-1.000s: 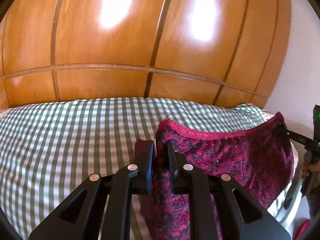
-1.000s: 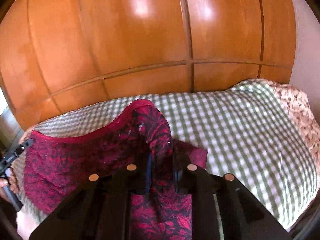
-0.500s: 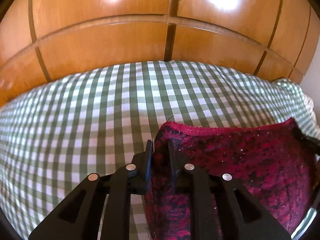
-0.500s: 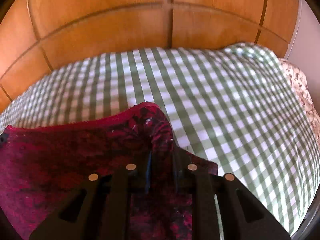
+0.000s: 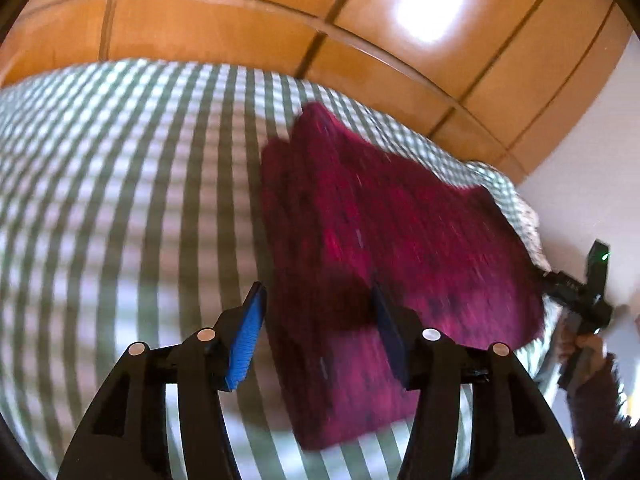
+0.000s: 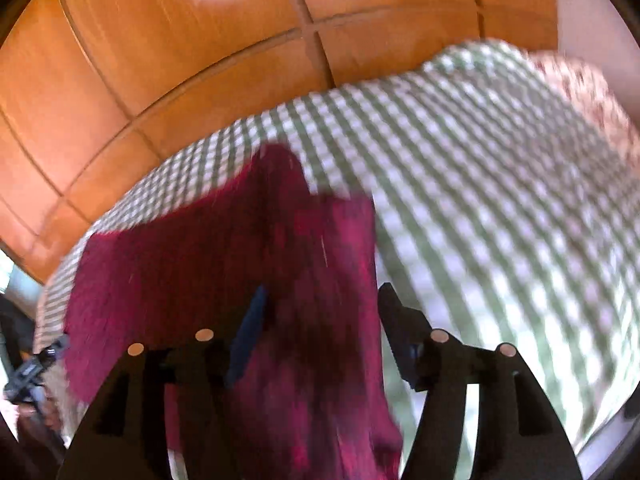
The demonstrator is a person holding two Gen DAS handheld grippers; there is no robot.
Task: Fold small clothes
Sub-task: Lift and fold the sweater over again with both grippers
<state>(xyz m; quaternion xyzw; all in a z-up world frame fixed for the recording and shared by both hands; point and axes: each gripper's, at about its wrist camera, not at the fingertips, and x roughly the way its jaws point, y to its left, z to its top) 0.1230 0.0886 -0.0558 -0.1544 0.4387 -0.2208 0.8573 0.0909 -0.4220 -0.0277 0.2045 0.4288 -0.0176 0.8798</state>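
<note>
A small dark-red patterned garment lies spread on the green-and-white checked cloth; both views are motion-blurred. My left gripper hovers over the garment's near left corner, its jaws opening, the fabric below and between them but not pinched. In the right wrist view the same garment fills the lower left. My right gripper stands over its right corner, jaws opening, cloth loose beneath them. The right gripper also shows at the far right of the left wrist view.
A glossy wooden panelled wardrobe rises behind the checked surface. A floral fabric lies at the far right edge. A white wall stands to the right. A person's hand holds the other tool.
Both grippers sank toward the checked cloth with the garment, then their jaws spread and let go of its top corners. The garment now lies flat instead of hanging between them.
</note>
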